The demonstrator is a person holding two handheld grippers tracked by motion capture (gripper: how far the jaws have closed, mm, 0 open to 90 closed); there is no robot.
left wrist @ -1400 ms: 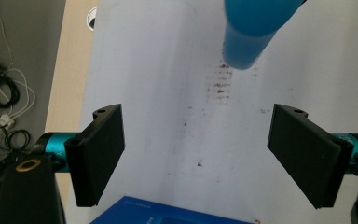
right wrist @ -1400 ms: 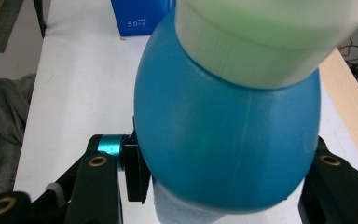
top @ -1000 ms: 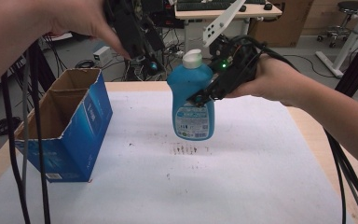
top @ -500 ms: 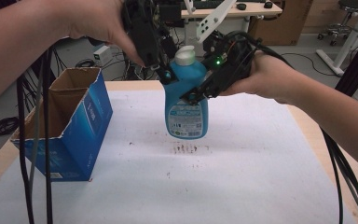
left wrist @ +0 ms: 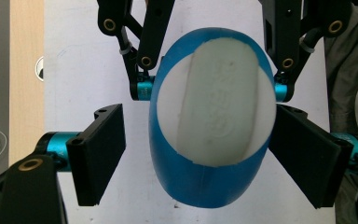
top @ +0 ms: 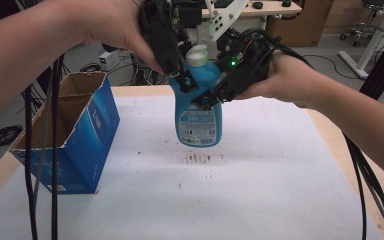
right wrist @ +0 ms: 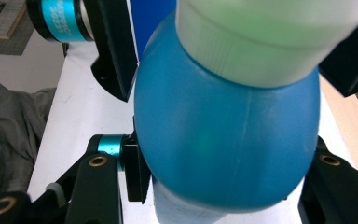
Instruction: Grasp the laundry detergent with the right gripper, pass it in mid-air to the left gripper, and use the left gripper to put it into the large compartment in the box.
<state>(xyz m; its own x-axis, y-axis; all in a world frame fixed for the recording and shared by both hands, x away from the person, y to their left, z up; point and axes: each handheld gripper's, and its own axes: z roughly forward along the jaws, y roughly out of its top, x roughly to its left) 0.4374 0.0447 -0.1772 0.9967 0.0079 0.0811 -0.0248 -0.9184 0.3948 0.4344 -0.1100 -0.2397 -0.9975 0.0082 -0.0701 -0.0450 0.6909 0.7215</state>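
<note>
The bottle point(top: 198, 102) hangs above the desk point(top: 280, 190) centre, gripped by the right tongs point(top: 215, 95). The left tongs point(left wrist: 191, 154) straddle its cap point(left wrist: 216, 100), wide. The box point(top: 67, 135) sits at 9 o'clock, apart.

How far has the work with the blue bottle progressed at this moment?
Done: the right gripper holds the blue bottle upright above the table. In hand: the left gripper brackets its white cap, one jaw apart. Left: probably placing it in the open cardboard box.
</note>
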